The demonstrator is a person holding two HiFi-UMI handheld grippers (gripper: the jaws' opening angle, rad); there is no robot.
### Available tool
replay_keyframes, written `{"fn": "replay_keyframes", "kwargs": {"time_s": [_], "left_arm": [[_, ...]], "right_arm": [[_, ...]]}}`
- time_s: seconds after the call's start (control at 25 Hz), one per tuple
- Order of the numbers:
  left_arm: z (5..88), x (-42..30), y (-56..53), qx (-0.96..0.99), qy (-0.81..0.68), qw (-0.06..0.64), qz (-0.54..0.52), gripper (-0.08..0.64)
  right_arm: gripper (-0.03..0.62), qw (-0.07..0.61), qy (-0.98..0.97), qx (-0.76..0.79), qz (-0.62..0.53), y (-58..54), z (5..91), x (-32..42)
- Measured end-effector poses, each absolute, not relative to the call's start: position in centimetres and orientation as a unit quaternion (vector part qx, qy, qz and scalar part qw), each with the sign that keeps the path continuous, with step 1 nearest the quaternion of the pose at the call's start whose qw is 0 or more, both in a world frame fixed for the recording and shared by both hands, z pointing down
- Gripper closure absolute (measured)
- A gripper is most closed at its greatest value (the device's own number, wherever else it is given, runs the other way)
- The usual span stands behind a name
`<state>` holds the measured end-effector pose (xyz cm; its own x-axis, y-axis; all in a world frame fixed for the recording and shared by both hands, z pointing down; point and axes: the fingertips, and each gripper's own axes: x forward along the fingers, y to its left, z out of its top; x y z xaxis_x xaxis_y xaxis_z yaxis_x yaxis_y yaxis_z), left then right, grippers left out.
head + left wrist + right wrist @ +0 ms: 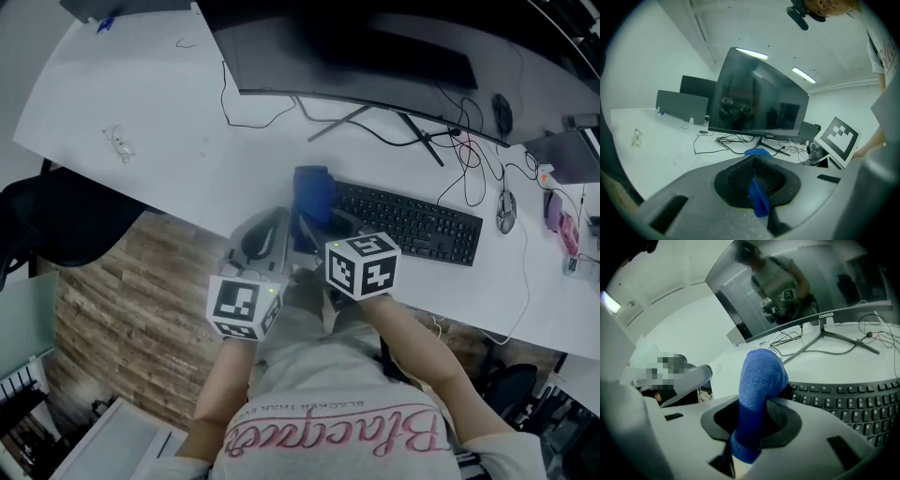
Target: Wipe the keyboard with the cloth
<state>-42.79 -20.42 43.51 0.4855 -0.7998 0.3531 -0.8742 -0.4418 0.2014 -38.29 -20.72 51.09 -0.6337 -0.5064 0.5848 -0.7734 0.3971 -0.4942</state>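
Observation:
A blue cloth (314, 195) hangs over the left end of the black keyboard (412, 225) on the white desk. My left gripper (275, 223) is to the left of the cloth and is shut on a thin fold of the blue cloth (758, 194), which sticks out between its pads. Just right of it, my right gripper (323, 232) is shut on a thick bunch of the blue cloth (757, 385) that bulges up above its jaws. In the right gripper view the keyboard (848, 401) lies just beyond and to the right.
A wide curved monitor (375, 56) stands behind the keyboard on a splayed stand with tangled cables (469, 155). A mouse (506, 211) lies to the right of the keyboard. A crumpled wrapper (119, 142) sits far left on the desk (141, 94). Below the desk edge are a dark chair (56, 225) and wooden floor.

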Motion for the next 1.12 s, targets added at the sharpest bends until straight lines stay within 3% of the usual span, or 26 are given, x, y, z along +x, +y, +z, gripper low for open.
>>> {"fn": "replay_keyframes", "kwargs": {"time_s": [0.36, 1.12], "left_arm": [[44.2, -43.6, -20.1, 0.846, -0.489, 0.182, 0.105, 0.554], [44.2, -41.7, -19.6, 0.853, -0.474, 0.205, 0.078, 0.554]], "right_arm": [[0.489, 0.251, -0.771, 0.441, 0.385, -21.2, 53.4, -37.2], [0.489, 0.249, -0.775, 0.452, 0.364, -20.8, 53.4, -35.3]]}}
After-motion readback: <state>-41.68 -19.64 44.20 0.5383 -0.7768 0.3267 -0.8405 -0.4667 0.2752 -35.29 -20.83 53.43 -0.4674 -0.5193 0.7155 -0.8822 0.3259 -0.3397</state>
